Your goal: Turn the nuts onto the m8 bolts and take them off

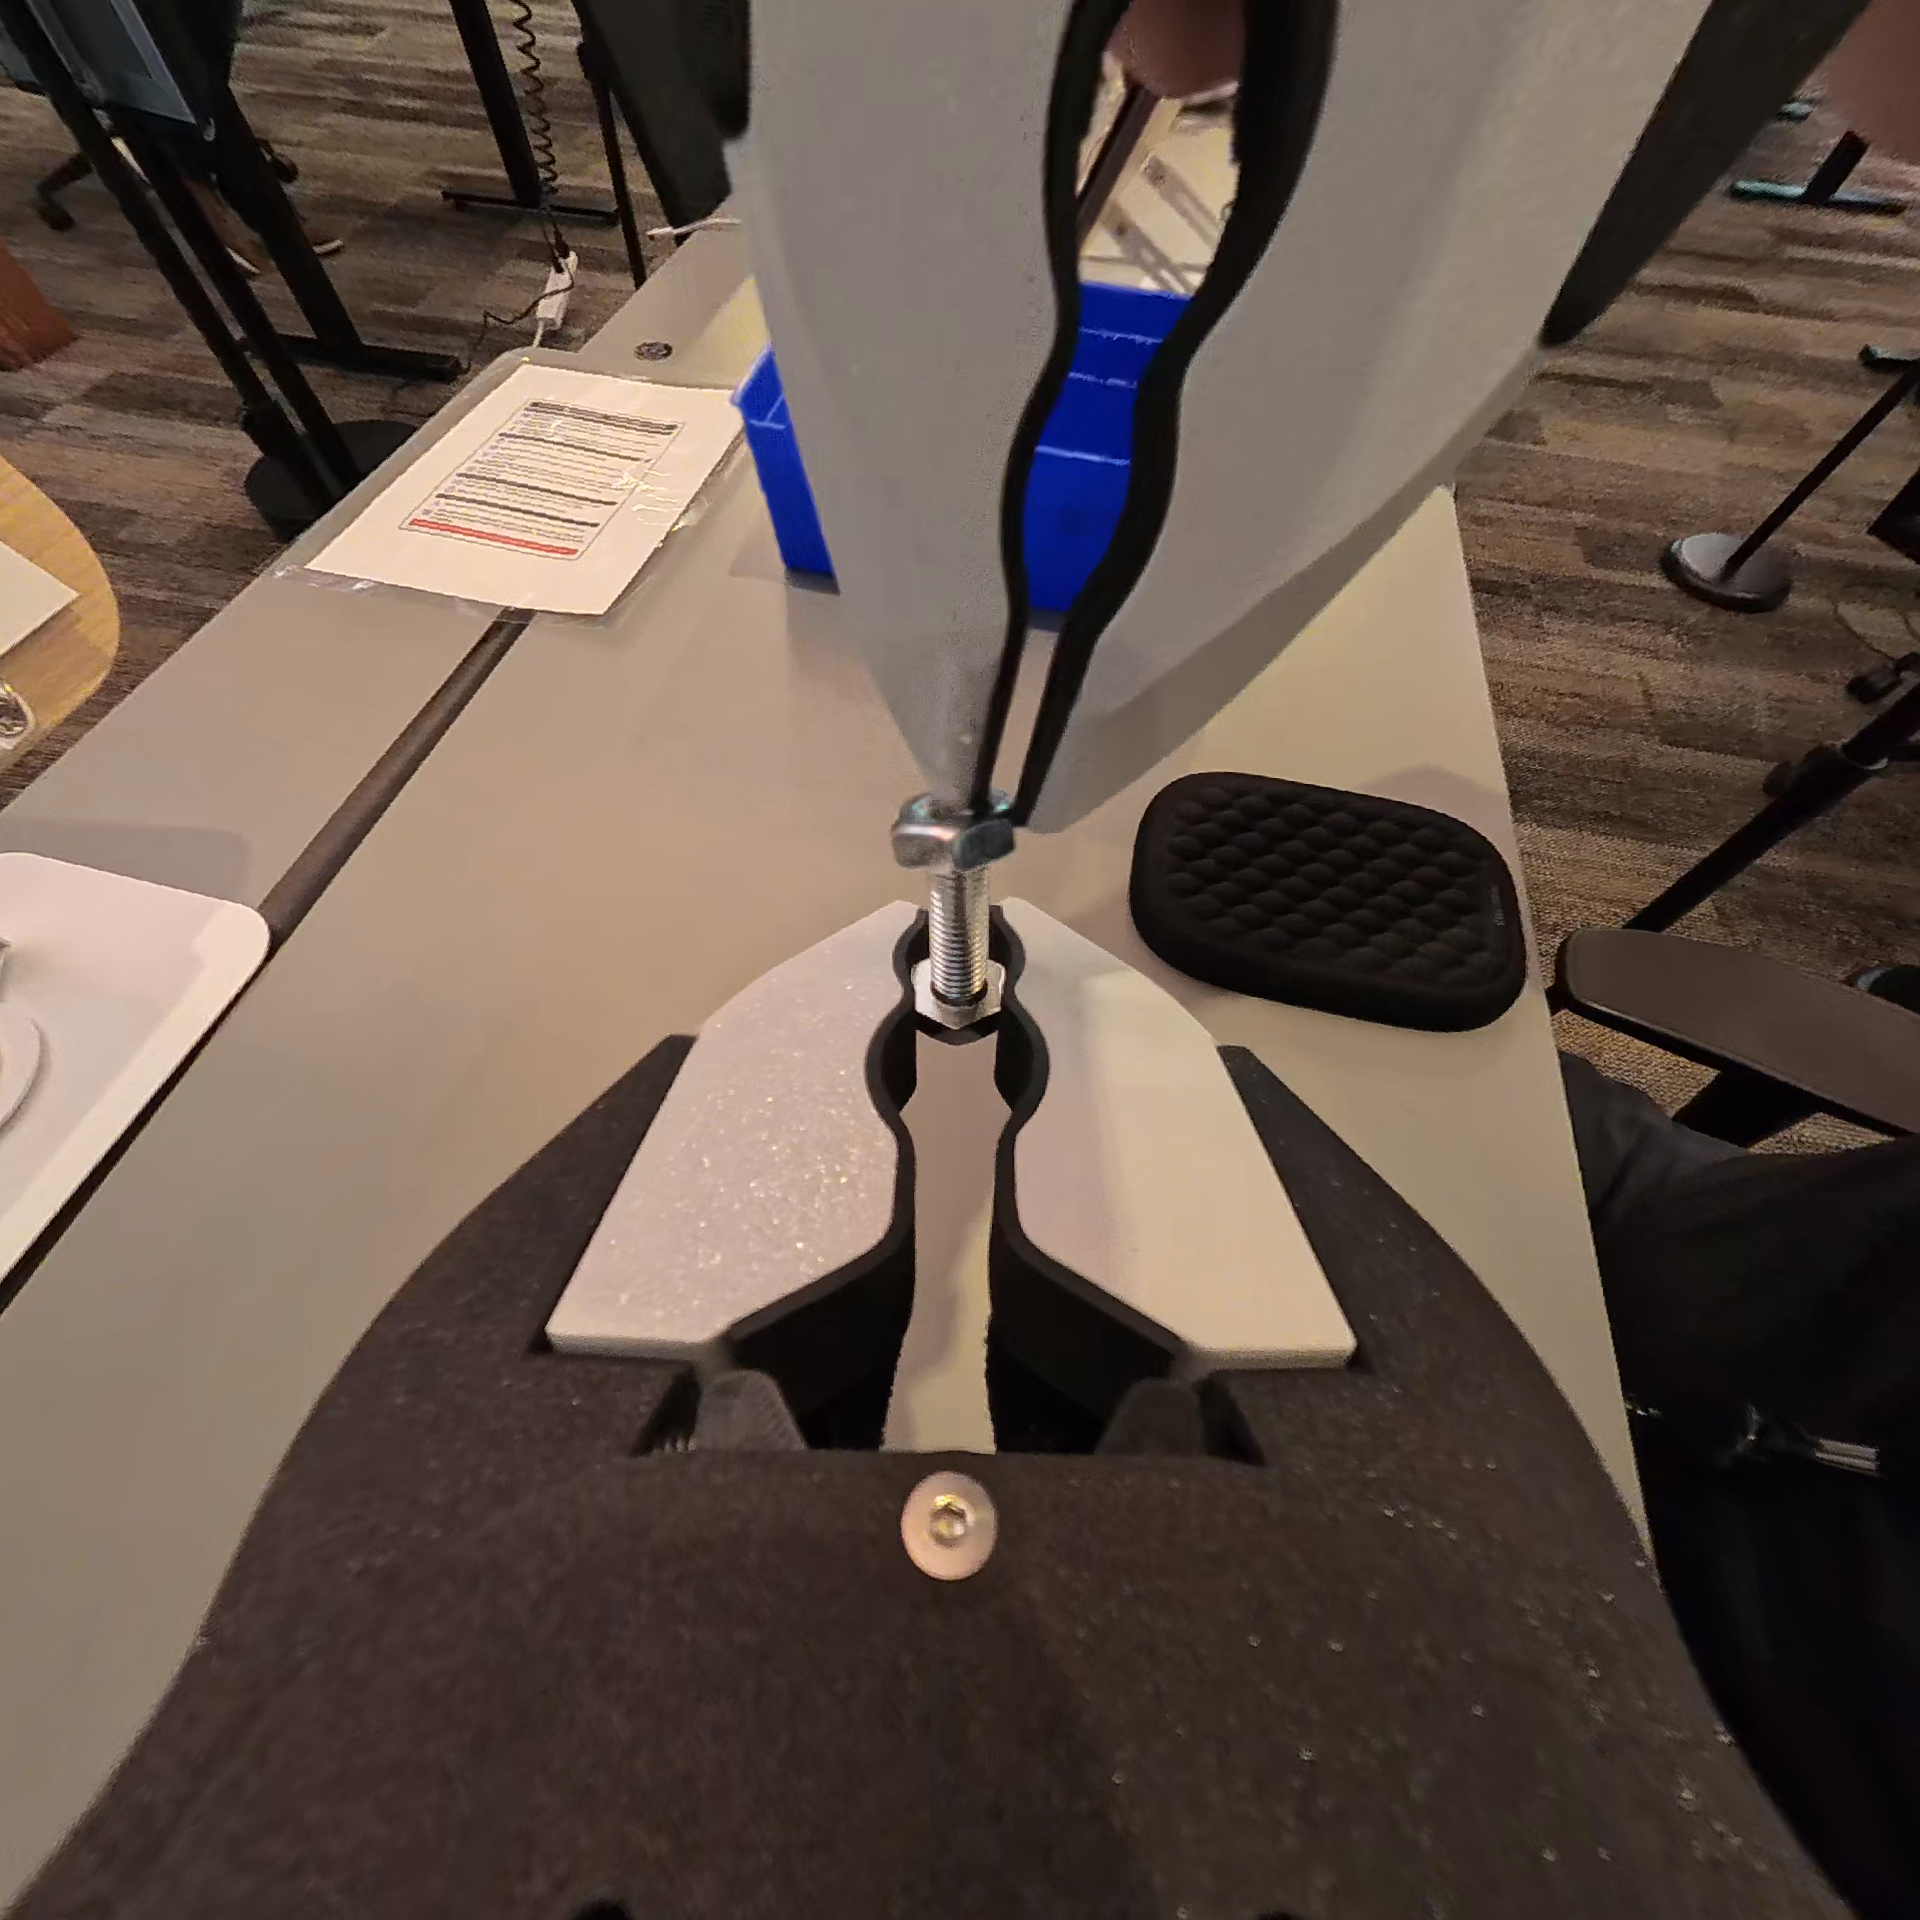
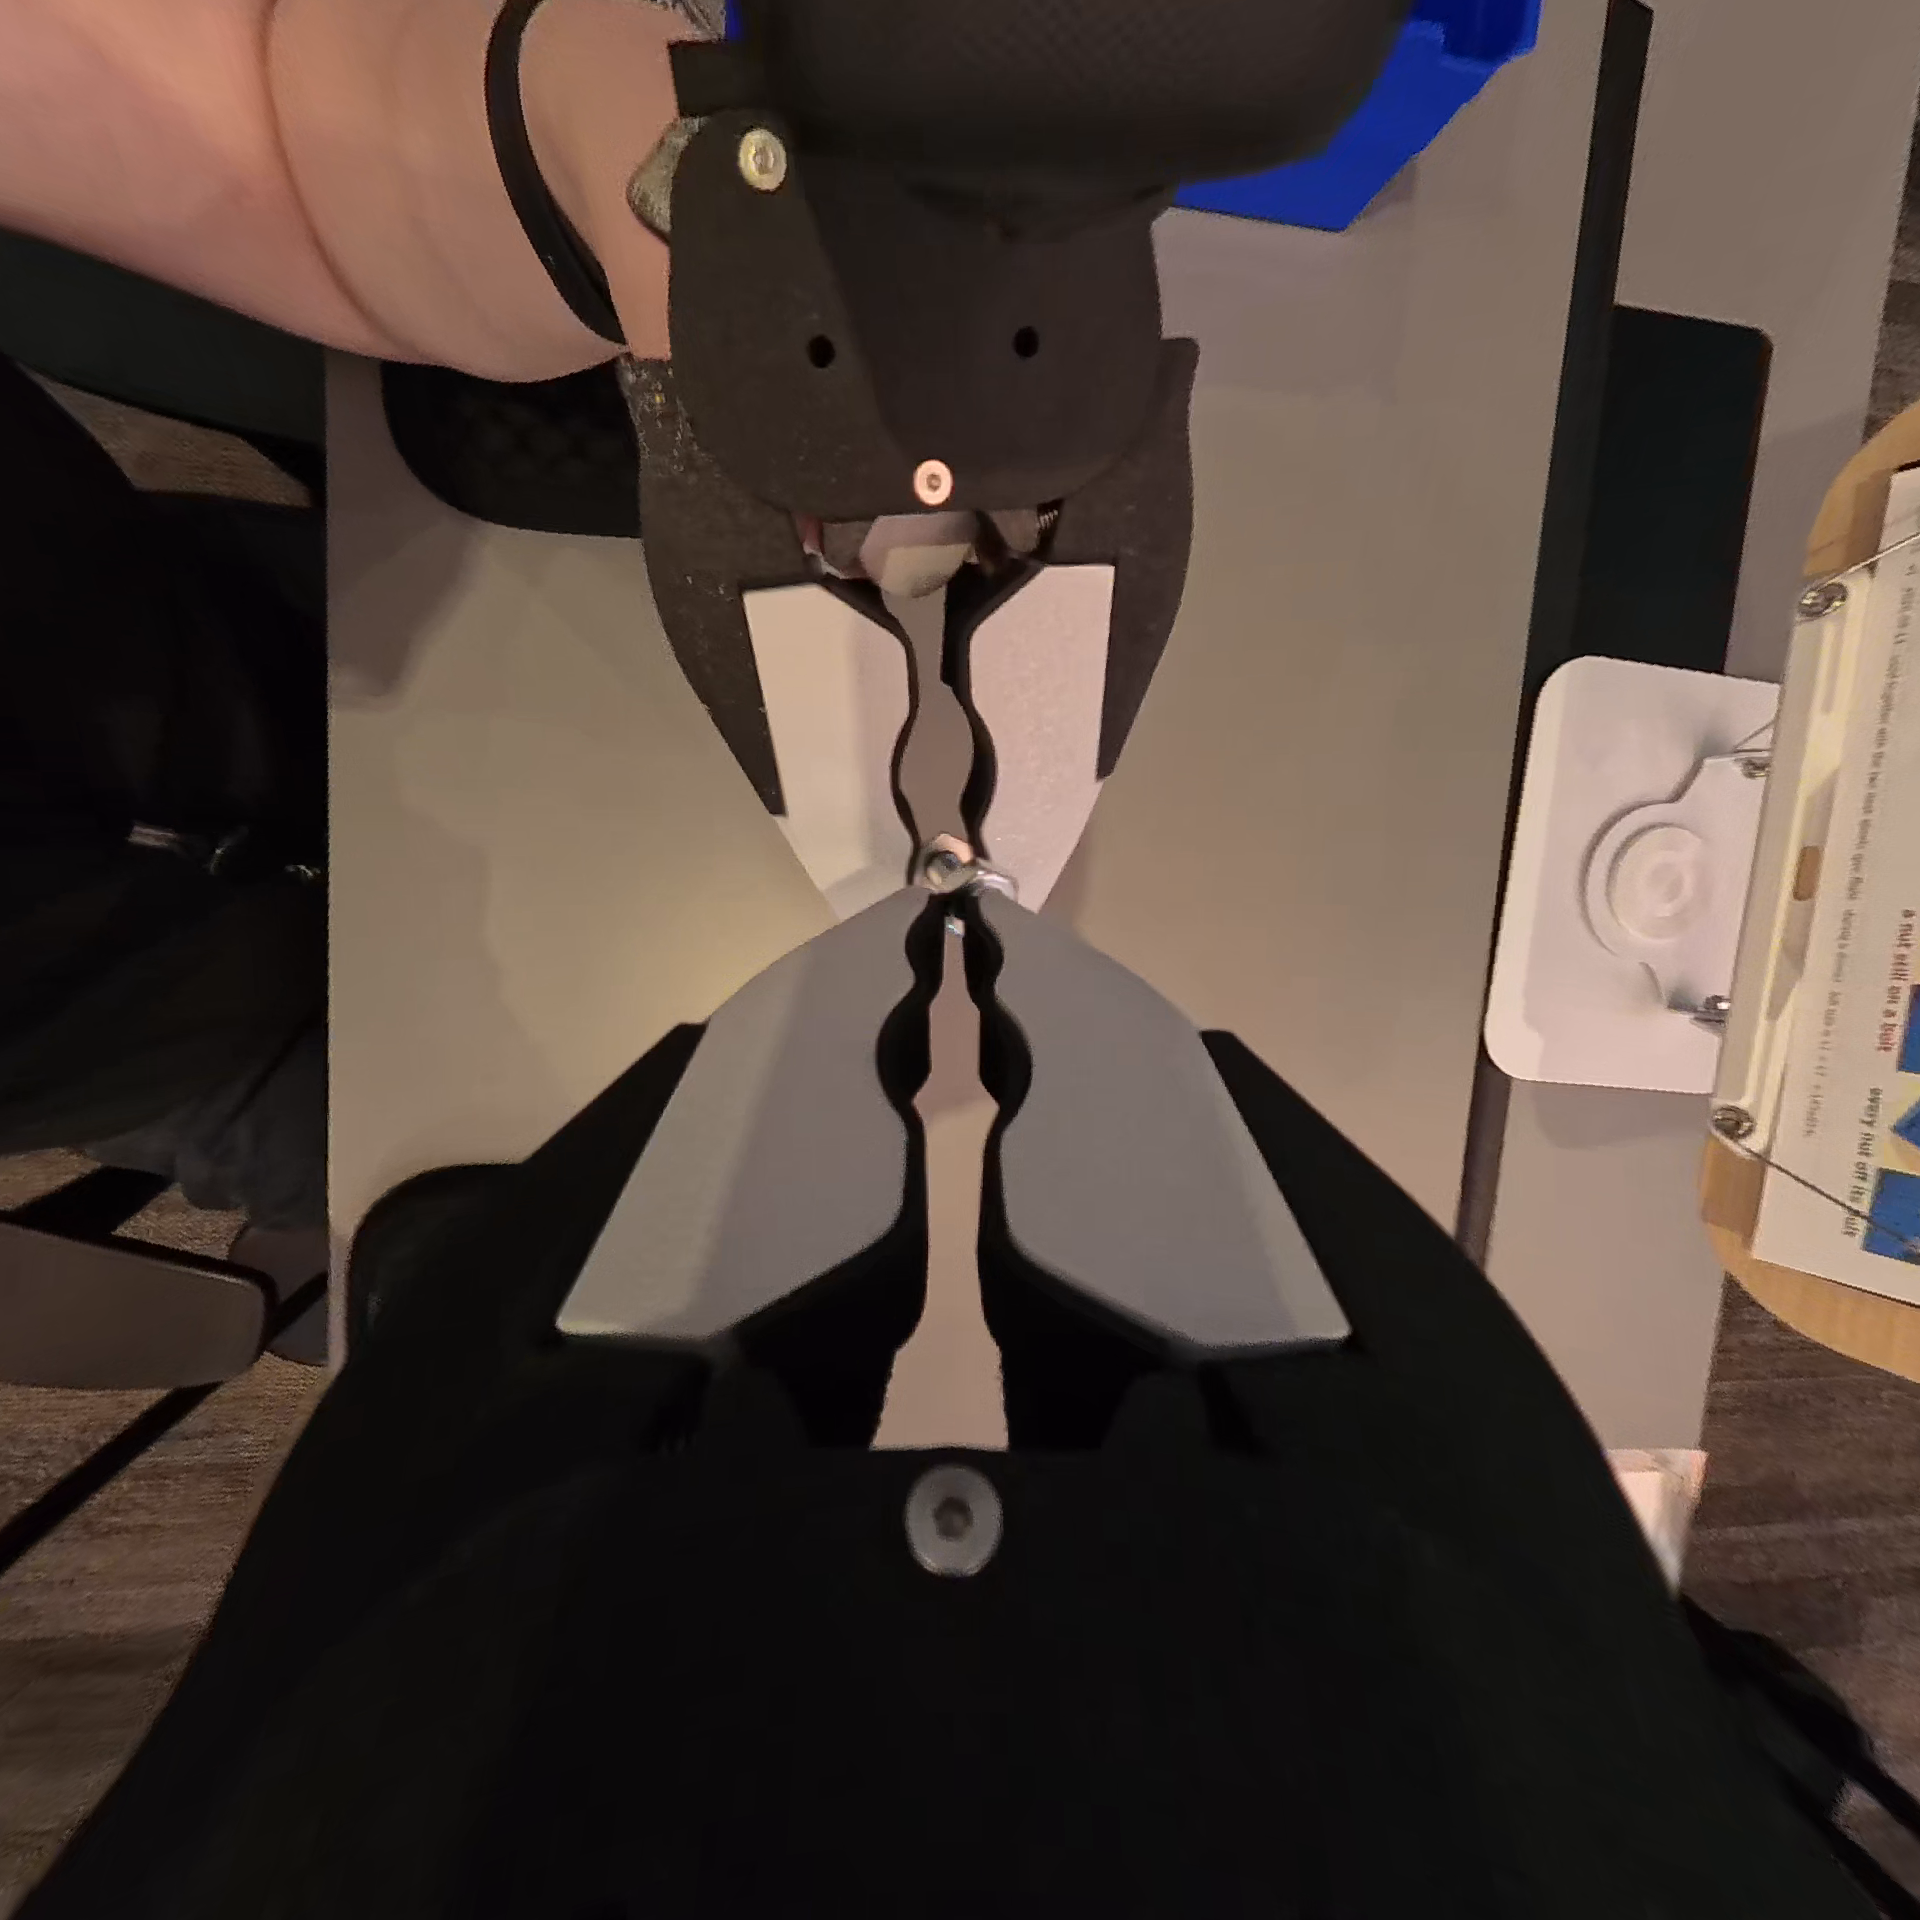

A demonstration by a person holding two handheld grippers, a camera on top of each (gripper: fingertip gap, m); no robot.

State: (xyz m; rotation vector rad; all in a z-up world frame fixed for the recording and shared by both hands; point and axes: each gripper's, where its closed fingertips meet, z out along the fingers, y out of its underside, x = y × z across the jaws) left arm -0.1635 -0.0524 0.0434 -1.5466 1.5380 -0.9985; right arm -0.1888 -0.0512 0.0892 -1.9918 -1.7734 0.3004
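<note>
Above the grey table [image 1: 644,831], the left gripper [image 1: 957,1003] is closed on a hex nut [image 1: 954,1000] threaded on the lower end of the bolt [image 1: 958,940], whose shank stands upright between the two grippers. The right gripper [image 1: 995,805], coming down from the far side, pinches the bolt's hex head with its fingertips (the two tools meet nose to nose). A blue bin [image 1: 1081,447] sits far behind, a black quilted pad [image 1: 1325,899] lies to the right, and a printed sheet [image 1: 530,483] lies far left.

Shiny threaded metal bolt [image 1: 954,940]
</note>
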